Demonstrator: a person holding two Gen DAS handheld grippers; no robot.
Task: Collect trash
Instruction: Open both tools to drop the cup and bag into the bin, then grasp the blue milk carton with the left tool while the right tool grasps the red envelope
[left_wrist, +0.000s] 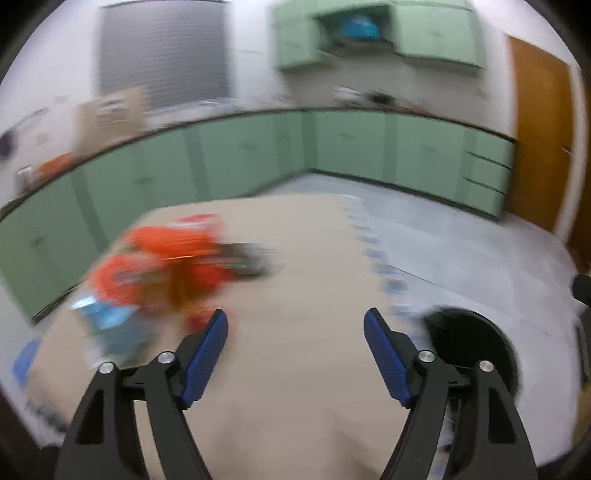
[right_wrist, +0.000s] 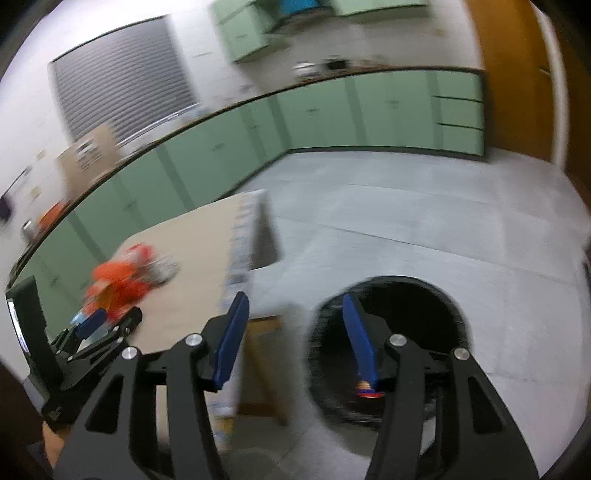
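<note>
Both views are motion-blurred. A pile of orange wrappers (left_wrist: 166, 266) with a blue packet (left_wrist: 110, 325) lies on the beige table (left_wrist: 295, 295), left of my left gripper (left_wrist: 295, 325), which is open and empty above the table. My right gripper (right_wrist: 295, 325) is open and empty above the black round bin (right_wrist: 388, 350) on the floor beside the table. A piece of red and blue trash (right_wrist: 367, 389) lies inside the bin. The bin also shows in the left wrist view (left_wrist: 469, 350), past the table's right edge. The left gripper (right_wrist: 99, 332) and the pile (right_wrist: 122, 284) show in the right wrist view.
Green base cabinets (left_wrist: 351, 155) with a dark countertop run along two walls, green wall cabinets (left_wrist: 369, 33) above. A brown door (left_wrist: 543, 140) stands at the right. Cardboard boxes (left_wrist: 110, 110) sit on the counter. Grey floor (right_wrist: 406, 221) lies right of the table.
</note>
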